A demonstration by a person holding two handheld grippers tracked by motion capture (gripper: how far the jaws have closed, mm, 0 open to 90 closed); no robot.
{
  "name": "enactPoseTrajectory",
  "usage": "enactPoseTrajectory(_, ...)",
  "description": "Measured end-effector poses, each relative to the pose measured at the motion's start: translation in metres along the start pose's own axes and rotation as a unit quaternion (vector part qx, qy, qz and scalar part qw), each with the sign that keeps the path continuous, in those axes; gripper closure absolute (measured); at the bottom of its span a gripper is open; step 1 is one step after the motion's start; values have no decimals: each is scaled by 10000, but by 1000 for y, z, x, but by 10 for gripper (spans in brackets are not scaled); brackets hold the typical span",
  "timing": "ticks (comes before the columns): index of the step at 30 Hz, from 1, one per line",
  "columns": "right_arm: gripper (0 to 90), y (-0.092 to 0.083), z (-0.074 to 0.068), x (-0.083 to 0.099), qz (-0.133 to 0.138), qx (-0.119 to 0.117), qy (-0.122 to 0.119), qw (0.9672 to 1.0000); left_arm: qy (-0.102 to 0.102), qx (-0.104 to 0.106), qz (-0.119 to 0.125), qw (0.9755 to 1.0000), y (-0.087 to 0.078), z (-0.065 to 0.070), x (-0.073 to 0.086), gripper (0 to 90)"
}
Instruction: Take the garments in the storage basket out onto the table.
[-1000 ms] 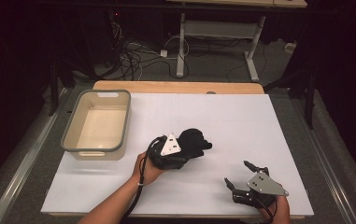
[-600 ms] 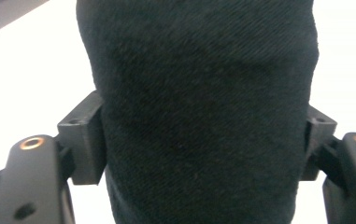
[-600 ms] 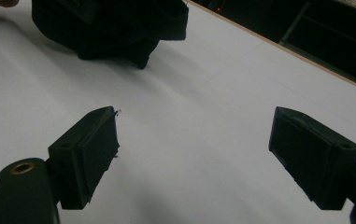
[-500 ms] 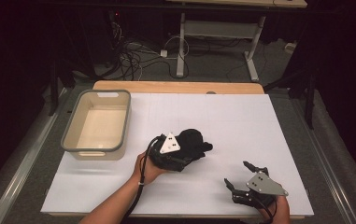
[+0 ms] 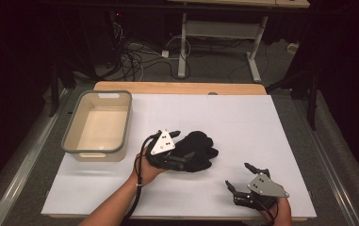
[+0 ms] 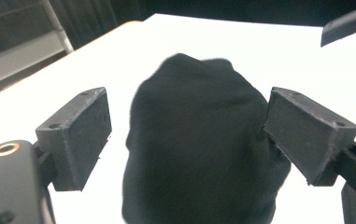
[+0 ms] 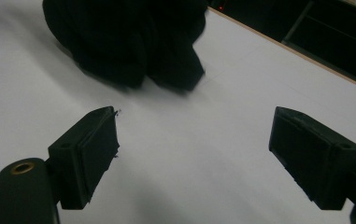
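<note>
**Left tool astride black cloth bundle; right tool idle and spread wide**

Surface: a white surface (image 5: 243, 117) carries all items, with a strip of wood-coloured edge showing along its far side.

Black cloth bundle (image 5: 193, 150): a crumpled dark fabric item lies near the middle of the surface, slightly toward the near side. In the left gripper view the same black cloth bundle (image 6: 199, 140) rises as a rounded mound between the two jaws. The right gripper view shows the bundle (image 7: 129, 37) farther off, resting on the white sheet beyond that tool's jaws.

Left tool (image 5: 179, 153): held in the person's left hand (image 5: 144, 172), it sits at the left side of the bundle with its grey three-cornered plate on top. In its own view the left tool (image 6: 187, 133) has its jaws parted, one on each side of the cloth. The right-hand jaw appears to touch the fabric; a band of white surface shows between the left-hand jaw and the cloth. The jaws are not closed on the bundle.

Right tool (image 5: 239, 181): held at the near right of the surface, well apart from the bundle. In its own view the right tool (image 7: 194, 149) has its jaws spread wide, with bare white surface between them and nothing gripped.

Bin (image 5: 73, 141): a cream, grey-rimmed rectangular bin stands at the left of the surface, beside the left tool but not touching it. Its interior looks empty.

Floor beyond the surface: cables (image 5: 134, 52) and a white frame leg (image 5: 183, 44) lie in dim light.
</note>
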State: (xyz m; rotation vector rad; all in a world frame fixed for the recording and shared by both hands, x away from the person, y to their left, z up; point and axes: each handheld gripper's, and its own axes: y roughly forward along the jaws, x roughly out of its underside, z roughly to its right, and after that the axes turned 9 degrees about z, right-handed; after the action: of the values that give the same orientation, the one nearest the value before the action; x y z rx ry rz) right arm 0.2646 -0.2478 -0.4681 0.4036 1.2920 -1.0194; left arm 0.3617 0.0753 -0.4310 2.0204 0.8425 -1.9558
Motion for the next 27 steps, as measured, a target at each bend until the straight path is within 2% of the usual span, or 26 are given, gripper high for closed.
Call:
enactPoseTrajectory(6, 160, 1, 0, 0, 2, -3, 10, 10000, 104, -143, 17, 9998, -7, -4, -4, 149)
enactPoseTrajectory(7, 160, 1, 0, 0, 8, -5, 14, 10000, 191, -216, 2, 9996, -8, -4, -5, 149)
enactPoseTrajectory(13, 160, 0, 0, 0, 13, -17, 30, 10000, 280, -316, -6, 9991, -13, -5, -7, 152)
enactPoseTrajectory(14, 159, 0, 0, 0, 21, -8, 36, 10000, 374, -408, 11, 9985, -15, -5, -9, 152)
enactPoseTrajectory(21, 159, -1, 0, 0, 28, 1, 47, 10000, 478, -485, 85, 9976, -23, -6, -14, 152)
enactPoseTrajectory(27, 160, -1, 0, -1, 50, 9, 41, 10000, 581, -487, 12, 9971, -27, -7, -16, 161)
